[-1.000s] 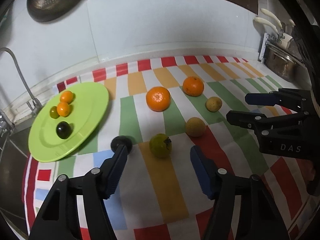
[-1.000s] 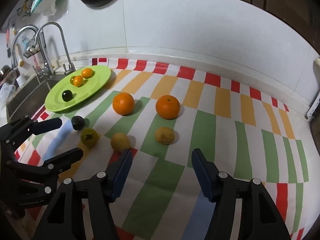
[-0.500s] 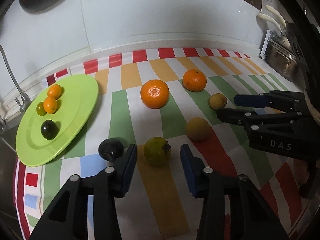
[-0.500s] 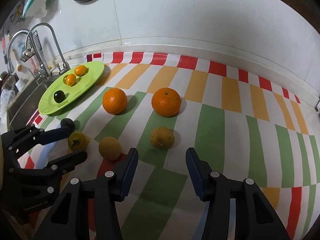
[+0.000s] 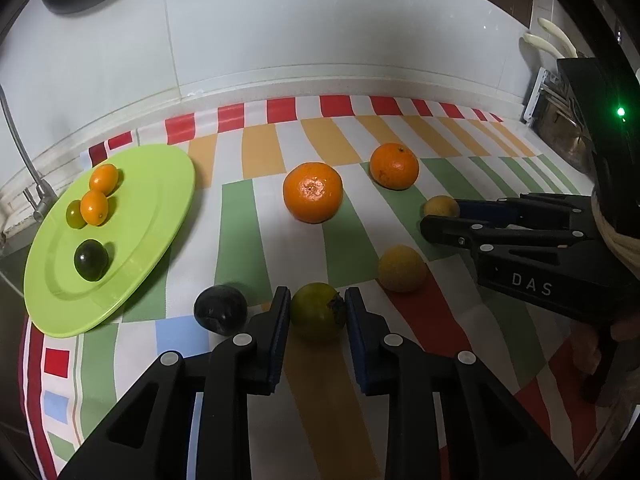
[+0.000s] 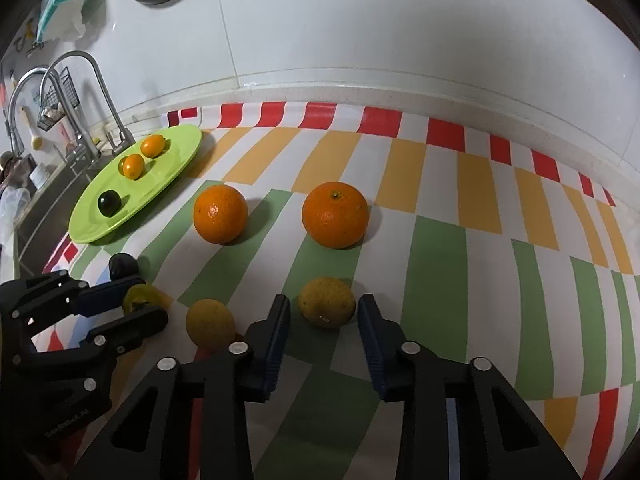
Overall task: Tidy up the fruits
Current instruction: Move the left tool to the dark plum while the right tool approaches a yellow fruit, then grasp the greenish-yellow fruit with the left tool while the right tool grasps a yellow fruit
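Observation:
My left gripper point(image 5: 316, 312) has its pads against both sides of a yellow-green fruit point(image 5: 318, 310) on the striped cloth; it also shows in the right wrist view point(image 6: 140, 296). My right gripper point(image 6: 324, 316) is open around a small yellow fruit point(image 6: 327, 302), with gaps on both sides. Another yellow fruit point(image 5: 402, 268) lies between them. A dark plum point(image 5: 220, 309) sits left of the left gripper. Two oranges point(image 5: 313, 192) point(image 5: 394, 166) lie further back. A green plate point(image 5: 160, 208) at left holds two kumquats, a green fruit and a dark fruit.
A sink with faucets point(image 6: 92, 92) lies beyond the plate at the left. A white tiled wall point(image 5: 320, 32) runs along the back. A dish rack with pots point(image 5: 560, 120) stands at the far right. The cloth's front edge is near both grippers.
Both grippers moved forward and lower. The left jaws narrowed onto the yellow-green fruit. The right jaws narrowed and now straddle the small yellow fruit.

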